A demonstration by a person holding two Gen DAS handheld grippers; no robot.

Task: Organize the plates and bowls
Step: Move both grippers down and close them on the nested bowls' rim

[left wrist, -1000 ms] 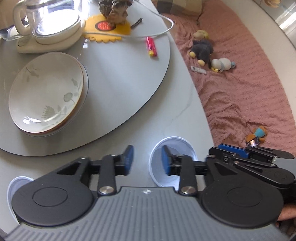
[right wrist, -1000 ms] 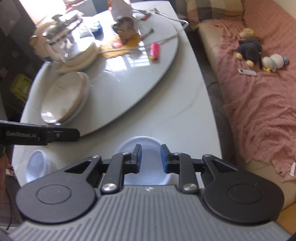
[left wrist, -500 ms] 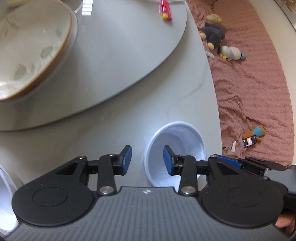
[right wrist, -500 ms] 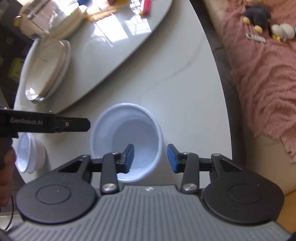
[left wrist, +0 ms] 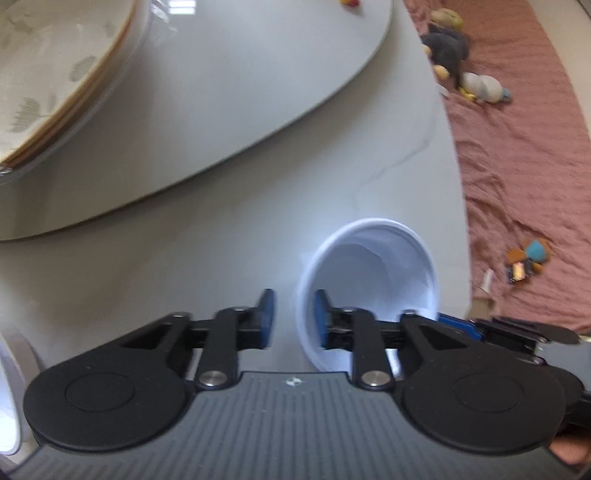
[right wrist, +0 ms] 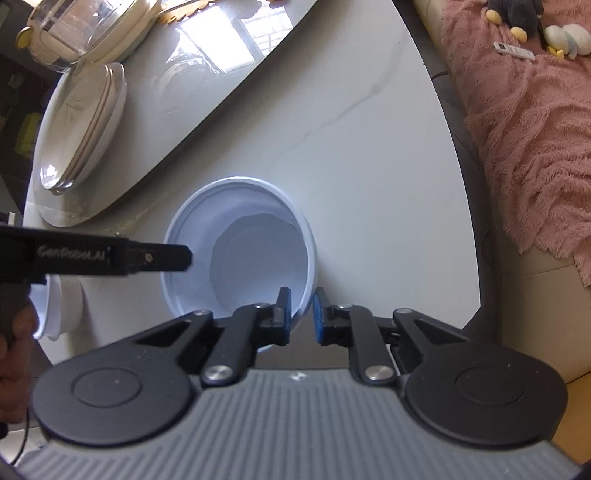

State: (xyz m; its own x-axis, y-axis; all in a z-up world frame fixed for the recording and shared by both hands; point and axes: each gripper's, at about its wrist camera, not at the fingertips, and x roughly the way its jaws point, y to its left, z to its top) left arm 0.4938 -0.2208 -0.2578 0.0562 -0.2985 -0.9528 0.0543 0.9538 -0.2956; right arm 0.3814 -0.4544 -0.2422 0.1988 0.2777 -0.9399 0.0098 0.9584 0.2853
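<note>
A white bowl (left wrist: 373, 280) stands on the grey table near its edge and shows a second one nested inside (right wrist: 258, 258). My left gripper (left wrist: 291, 314) straddles its left rim, one pad outside and one inside. Its jaws are closing, and a gap still shows at the outer pad. My right gripper (right wrist: 301, 314) has its jaws closing onto the bowl's right rim, which is pinched between the blue pads. The left gripper's finger (right wrist: 159, 258) reaches over the bowl's left rim. A stack of flower-patterned plates (right wrist: 81, 125) sits on the turntable (left wrist: 229, 92).
Another white bowl (right wrist: 55, 310) stands left of the held one. A glass kettle (right wrist: 85, 29) is at the back of the turntable. Right of the table's edge is a sofa with a pink blanket (right wrist: 524, 129) and soft toys (left wrist: 454, 48).
Both grippers came down onto the white bowl. The right jaws went from wide around the rim to pinching it. The left jaws narrowed around the left rim.
</note>
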